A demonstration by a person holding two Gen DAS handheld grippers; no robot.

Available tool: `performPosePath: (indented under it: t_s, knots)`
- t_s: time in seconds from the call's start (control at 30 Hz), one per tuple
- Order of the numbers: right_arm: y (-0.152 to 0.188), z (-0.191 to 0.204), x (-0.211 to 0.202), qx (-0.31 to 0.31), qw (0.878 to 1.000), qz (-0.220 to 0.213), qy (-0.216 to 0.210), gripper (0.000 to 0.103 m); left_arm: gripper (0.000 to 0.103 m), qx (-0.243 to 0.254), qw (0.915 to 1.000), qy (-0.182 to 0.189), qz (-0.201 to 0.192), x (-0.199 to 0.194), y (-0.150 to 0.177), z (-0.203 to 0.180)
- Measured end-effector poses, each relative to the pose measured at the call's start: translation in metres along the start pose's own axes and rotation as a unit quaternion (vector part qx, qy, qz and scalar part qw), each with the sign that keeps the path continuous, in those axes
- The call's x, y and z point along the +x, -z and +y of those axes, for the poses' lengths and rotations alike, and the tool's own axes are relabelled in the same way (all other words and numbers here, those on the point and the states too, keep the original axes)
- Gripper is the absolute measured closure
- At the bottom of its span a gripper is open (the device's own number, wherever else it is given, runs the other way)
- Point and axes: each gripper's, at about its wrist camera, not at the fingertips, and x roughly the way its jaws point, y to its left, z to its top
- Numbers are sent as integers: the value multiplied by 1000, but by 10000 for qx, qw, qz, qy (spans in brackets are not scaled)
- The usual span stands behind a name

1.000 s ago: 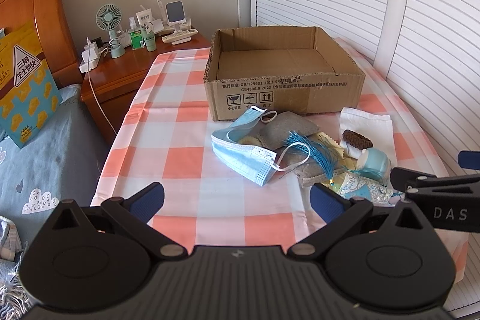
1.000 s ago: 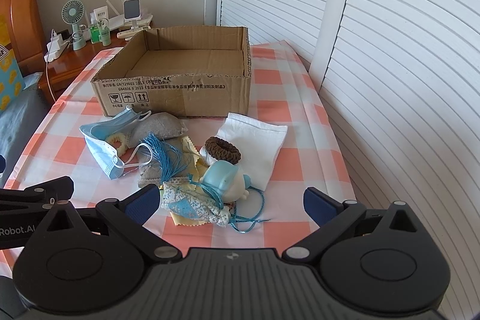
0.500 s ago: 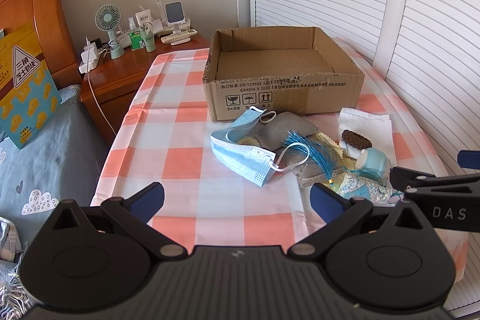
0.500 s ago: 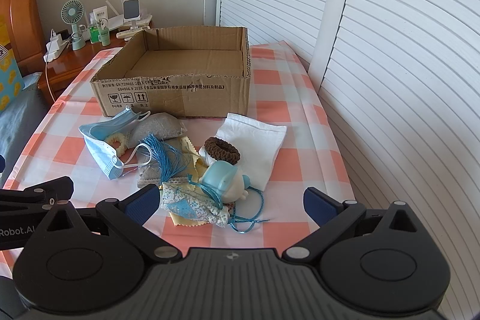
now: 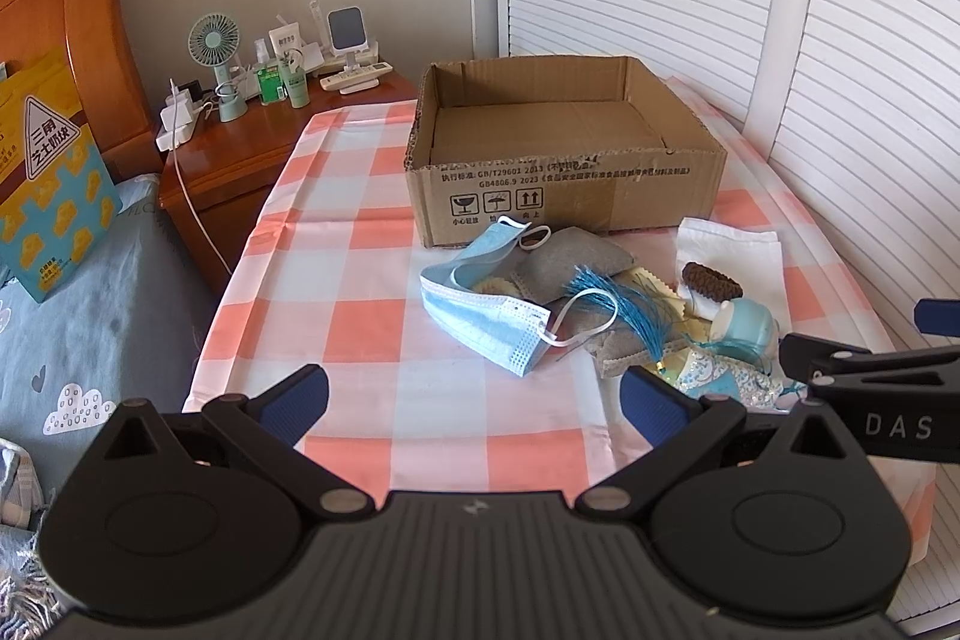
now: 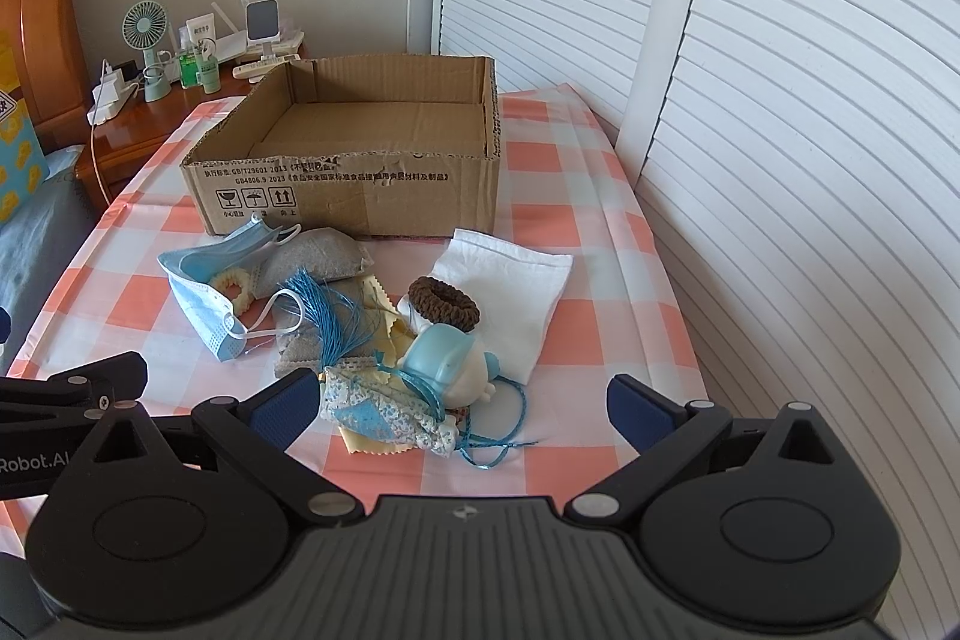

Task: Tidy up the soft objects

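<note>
Two grippers are yours, left gripper and right gripper, both spread wide and holding nothing. One cardboard box sits behind the pile: one blue face mask, one brown scrunchie, one white cloth, one blue tassel, all on one checked tablecloth.
</note>
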Motion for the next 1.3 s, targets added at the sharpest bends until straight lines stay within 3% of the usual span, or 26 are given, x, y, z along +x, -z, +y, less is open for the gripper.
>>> performPosePath:
  t_s: [0.6,0.83,1.17,1.3]
  knots:
    - [-4,0,10,-131,9998,-72,-105,0,0,398,9988,156,-241,9,-1,3]
    - [-4,-4,24,-101,9999,-54,-102,0,1,380,9986,281,-233,20,0,12]
    - [-2,-17,46,-61,10000,45,-64,0,1,528,9983,166,-177,34,3,20]
    - [-1,-10,52,-153,9996,105,-217,0,1,525,9982,244,-127,39,4,20]
